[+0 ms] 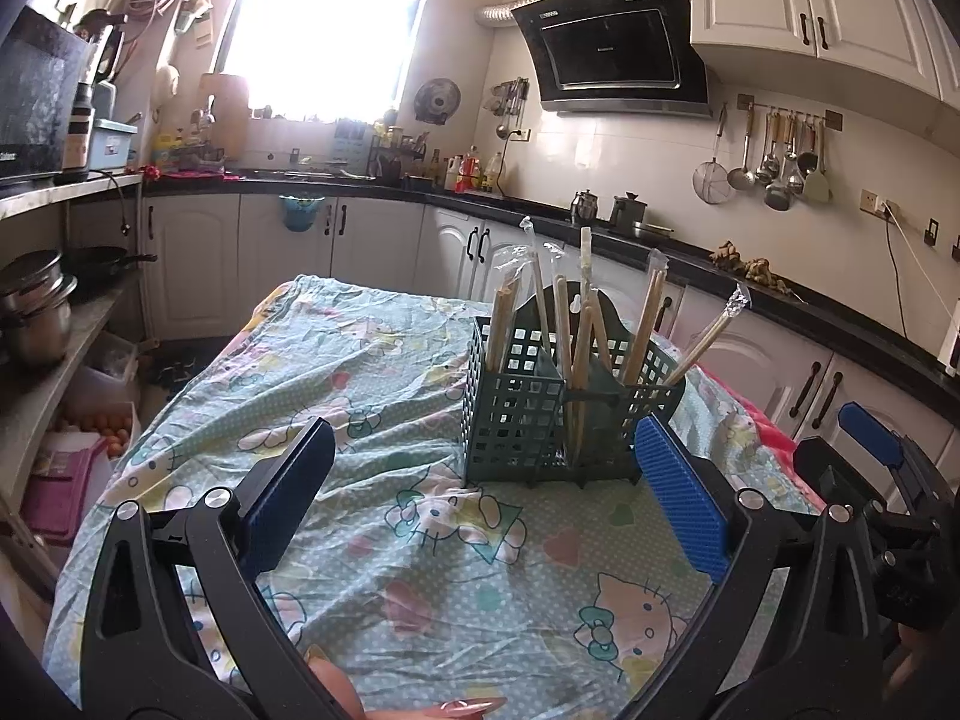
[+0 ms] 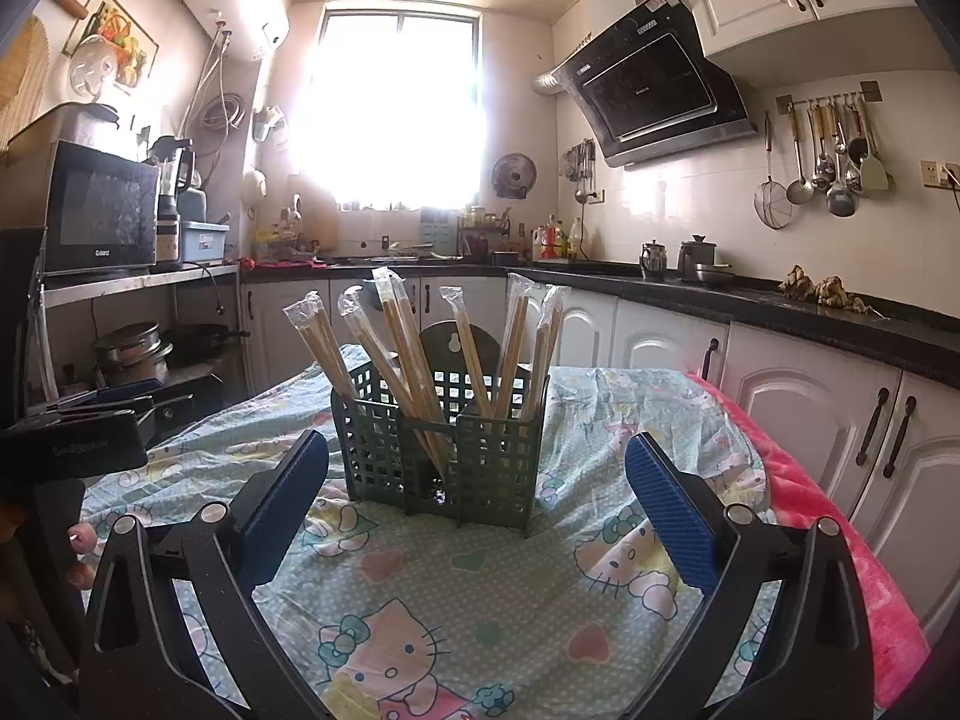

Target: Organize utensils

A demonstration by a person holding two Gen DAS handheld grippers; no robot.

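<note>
A dark green lattice utensil holder [image 1: 543,414] [image 2: 441,459] stands upright on the patterned tablecloth. Several pairs of wooden chopsticks in clear plastic sleeves [image 1: 561,324] [image 2: 408,348] lean in its compartments. My left gripper [image 1: 483,450] is open, its blue pads wide apart just short of the holder, nothing between them. My right gripper [image 2: 477,468] is open too, facing the holder from the near side, empty. The right gripper's body [image 1: 870,480] shows at the right edge of the left wrist view.
A cartoon-cat tablecloth [image 2: 456,600] covers the table, with a pink blanket [image 2: 840,540] along its right edge. Kitchen counters and white cabinets [image 2: 780,372] run behind and to the right. Shelves with pots [image 1: 36,306] and a microwave [image 2: 99,210] stand left. A hand's fingers [image 1: 456,705] show below.
</note>
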